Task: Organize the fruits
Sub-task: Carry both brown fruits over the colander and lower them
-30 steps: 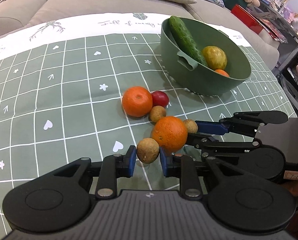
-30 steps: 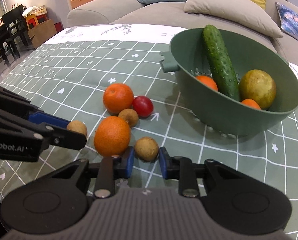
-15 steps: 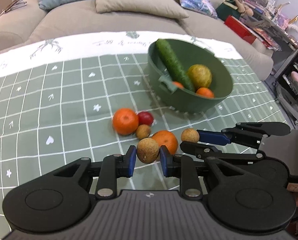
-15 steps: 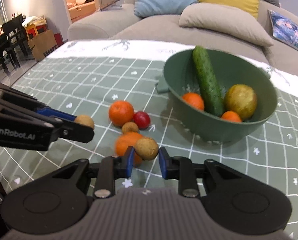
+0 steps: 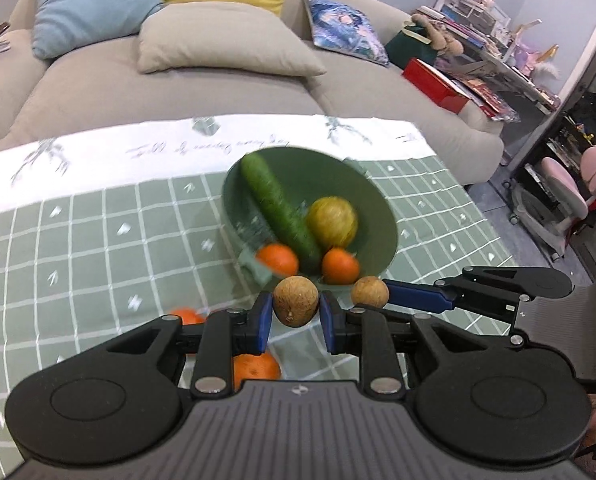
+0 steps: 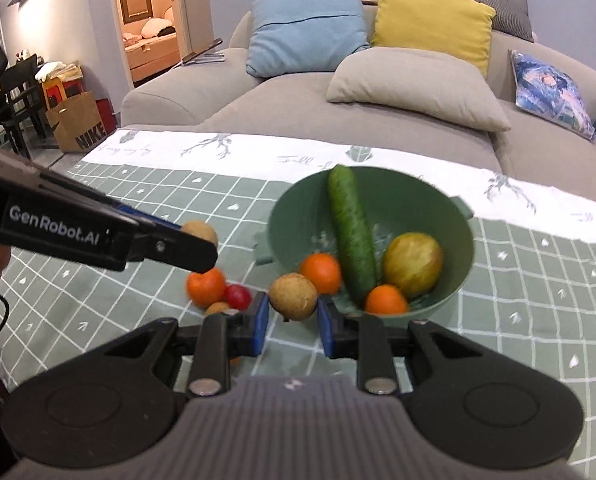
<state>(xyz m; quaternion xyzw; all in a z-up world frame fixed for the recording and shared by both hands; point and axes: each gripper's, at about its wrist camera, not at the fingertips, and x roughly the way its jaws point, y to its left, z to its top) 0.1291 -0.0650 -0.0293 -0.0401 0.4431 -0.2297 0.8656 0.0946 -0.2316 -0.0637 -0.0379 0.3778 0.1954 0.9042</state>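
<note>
My left gripper (image 5: pixel 296 314) is shut on a small brown round fruit (image 5: pixel 296 304), held in the air in front of the green bowl (image 5: pixel 379 208). My right gripper (image 6: pixel 292 314) is shut on a second brown fruit (image 6: pixel 293 296), also lifted and just left of the bowl (image 6: pixel 429 200). Each gripper shows in the other's view: the right gripper (image 5: pixel 379 295) at the right, the left gripper (image 6: pixel 198 242) at the left. In the bowl lie a cucumber (image 6: pixel 351 232), a yellow-green fruit (image 6: pixel 413 258) and two oranges (image 6: pixel 321 272).
On the green checked cloth (image 6: pixel 98 304) below lie an orange (image 6: pixel 206 286), a red fruit (image 6: pixel 238 296) and another small brown fruit (image 6: pixel 217 307). A second orange (image 5: pixel 256 366) sits under my left gripper. A grey sofa with cushions (image 6: pixel 413 80) stands behind the table.
Both grippers have risen off the cloth, each carrying its brown fruit, and moved toward the bowl. The fruits left on the table now sit lower and farther away.
</note>
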